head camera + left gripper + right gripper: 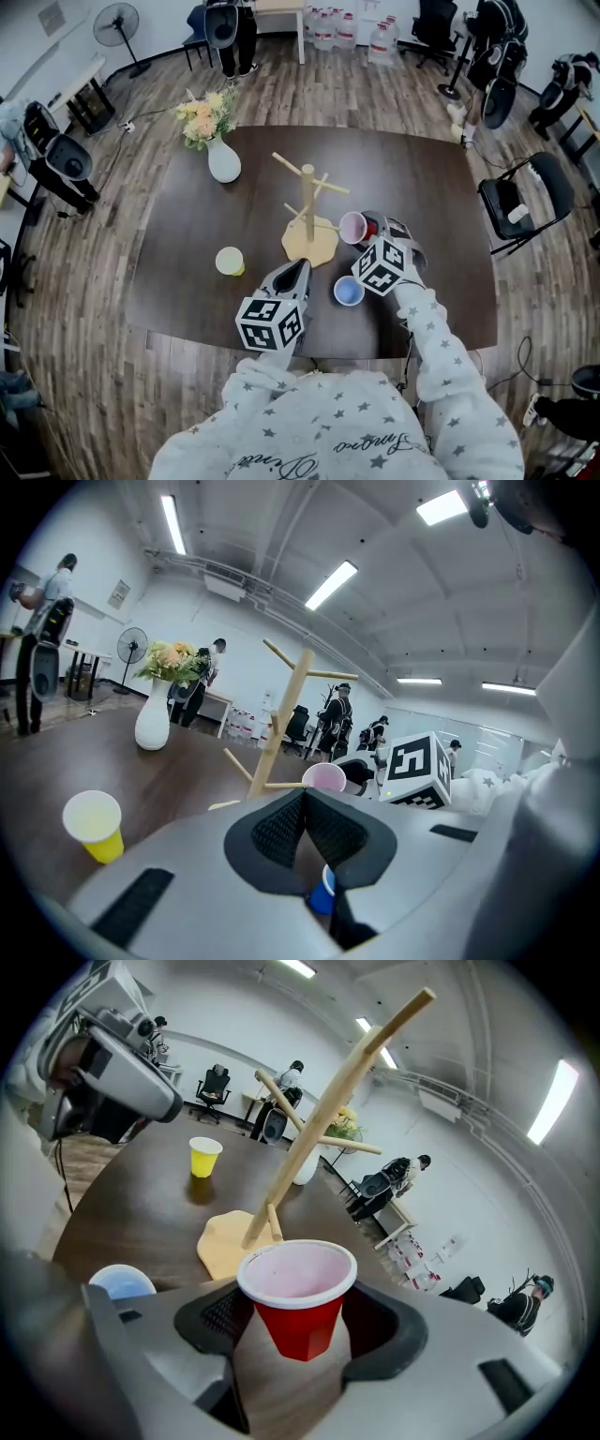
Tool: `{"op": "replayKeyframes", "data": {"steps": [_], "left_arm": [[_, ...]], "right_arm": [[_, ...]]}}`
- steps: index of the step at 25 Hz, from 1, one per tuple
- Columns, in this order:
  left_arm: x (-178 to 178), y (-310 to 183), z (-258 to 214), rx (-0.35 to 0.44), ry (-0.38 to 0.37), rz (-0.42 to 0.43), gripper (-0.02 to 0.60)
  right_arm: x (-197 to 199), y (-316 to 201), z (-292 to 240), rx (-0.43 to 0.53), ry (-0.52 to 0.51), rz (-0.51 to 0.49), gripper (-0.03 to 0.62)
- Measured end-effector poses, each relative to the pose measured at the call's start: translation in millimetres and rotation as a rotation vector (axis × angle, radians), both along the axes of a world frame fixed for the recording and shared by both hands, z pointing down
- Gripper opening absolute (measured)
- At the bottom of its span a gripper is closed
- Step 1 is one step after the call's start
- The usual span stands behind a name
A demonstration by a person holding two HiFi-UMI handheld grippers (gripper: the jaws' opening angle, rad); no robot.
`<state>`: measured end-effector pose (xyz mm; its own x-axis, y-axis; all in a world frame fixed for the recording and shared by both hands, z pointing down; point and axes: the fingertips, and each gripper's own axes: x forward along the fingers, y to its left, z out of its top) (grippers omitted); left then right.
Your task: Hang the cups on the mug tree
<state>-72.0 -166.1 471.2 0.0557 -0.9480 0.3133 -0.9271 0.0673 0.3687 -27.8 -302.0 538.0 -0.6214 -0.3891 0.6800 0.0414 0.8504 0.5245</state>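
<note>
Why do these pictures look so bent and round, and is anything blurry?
Head view: a wide lens bows the floor planks around the table. Left gripper view: black rounded corners, ceiling lamps glare white. Right gripper view: red cup sharp, same dark corners.

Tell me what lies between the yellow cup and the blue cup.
Head view: the left gripper, jaws together, is between the yellow cup and the blue cup, with the mug tree just behind.

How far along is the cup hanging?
Done: nothing; the mug tree has bare pegs. In hand: the right claw grips the red cup beside the tree. To do: blue cup and yellow cup stand on the table; left claw shut, empty.
</note>
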Motion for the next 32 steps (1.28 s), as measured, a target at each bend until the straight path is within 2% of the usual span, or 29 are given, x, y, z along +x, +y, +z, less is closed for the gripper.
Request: {"op": "replayKeyframes", "data": {"steps": [10,23,32], "left_arm": [[-5,0,7,0.0,0.025,-0.004,0.025],[-24,15,10,-0.028,0.046,0.135,0.025],[-37,24,11,-0.026,0.055,0.167,0.025]], "right_arm": [[-27,14,9,0.038,0.099,-0.065,0.298],[-51,23,11,0.156,0.233,-0.021,0.301],[-60,26,13,0.223,0.273,-0.008,0.304]]}}
